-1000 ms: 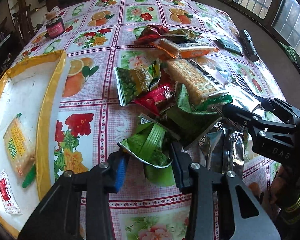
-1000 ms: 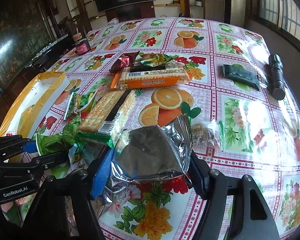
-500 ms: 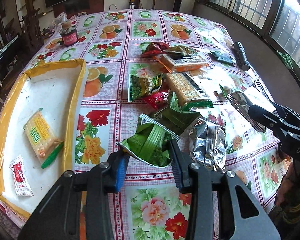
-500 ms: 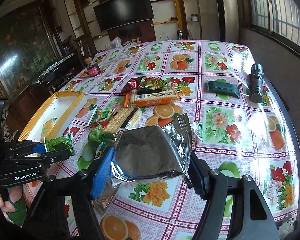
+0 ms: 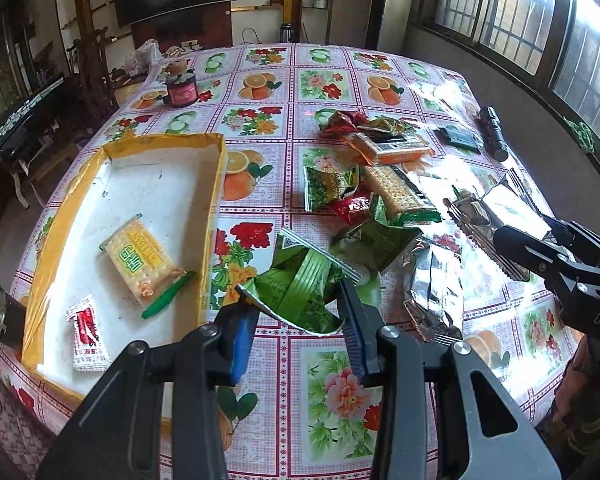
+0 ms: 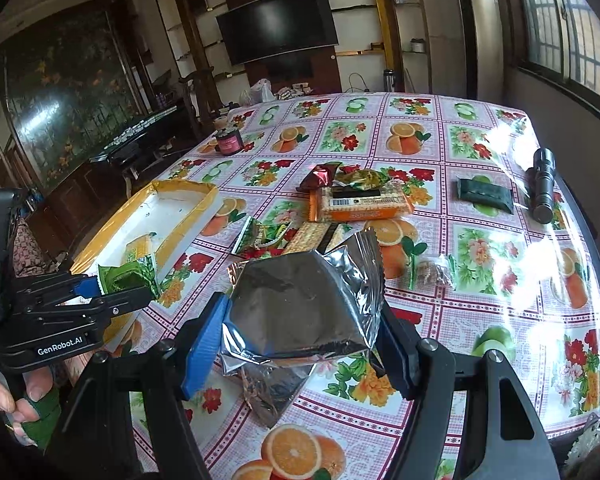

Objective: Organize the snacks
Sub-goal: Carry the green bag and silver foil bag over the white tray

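Observation:
My left gripper is shut on a green snack wrapper and holds it above the table, right of the yellow-rimmed white tray; it also shows in the right wrist view. My right gripper is shut on a silver foil packet, lifted above the table; the packet also shows in the left wrist view. The tray holds a yellow cracker pack, a small red-and-white sachet and a green strip. A pile of snacks lies mid-table.
An orange biscuit pack, a dark green pouch and a black flashlight lie toward the far right. A pink jar stands far left. Another foil packet lies on the table under my right gripper.
Both grippers have risen and drawn back from the pile, each carrying its packet. The green wrapper and the foil packet are now lifted off the table.

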Demonstrator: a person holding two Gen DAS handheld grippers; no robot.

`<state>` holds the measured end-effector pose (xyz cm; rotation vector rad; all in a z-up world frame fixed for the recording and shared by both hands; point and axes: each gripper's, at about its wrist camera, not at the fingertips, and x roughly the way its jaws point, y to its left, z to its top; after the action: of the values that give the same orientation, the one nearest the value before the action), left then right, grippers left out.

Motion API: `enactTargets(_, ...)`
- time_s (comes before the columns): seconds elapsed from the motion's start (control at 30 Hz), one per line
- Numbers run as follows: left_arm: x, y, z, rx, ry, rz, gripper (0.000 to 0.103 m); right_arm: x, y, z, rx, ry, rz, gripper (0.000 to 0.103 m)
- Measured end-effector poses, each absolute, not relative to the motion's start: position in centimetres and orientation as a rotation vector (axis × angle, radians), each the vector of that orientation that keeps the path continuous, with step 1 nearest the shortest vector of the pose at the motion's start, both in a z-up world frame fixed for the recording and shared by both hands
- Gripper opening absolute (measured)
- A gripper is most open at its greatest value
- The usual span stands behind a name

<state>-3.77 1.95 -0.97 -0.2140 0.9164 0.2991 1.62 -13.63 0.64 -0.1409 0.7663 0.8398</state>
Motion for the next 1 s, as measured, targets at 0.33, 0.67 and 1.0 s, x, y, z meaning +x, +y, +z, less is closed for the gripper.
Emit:
enactTargets(0.33,-5.8,4.7,-0.5,-0.243,0.894,0.358,0.041,0.4,-10.8,0.7,-0.157,0.767,0.907,0.07)
enactTargets(0.67,-7.2,7.7,-0.6,-0.261,0.88,0.43,0.041,-0.4,-7.1,0.5,-0.19,0.779,0.972,0.07)
enactTargets(1.0,-8.3,10.4,-1.3,-0.294,0.887,0.469,0.041,-1.1,-3.3,0.3,-0.223,0.788,1.035,0.07)
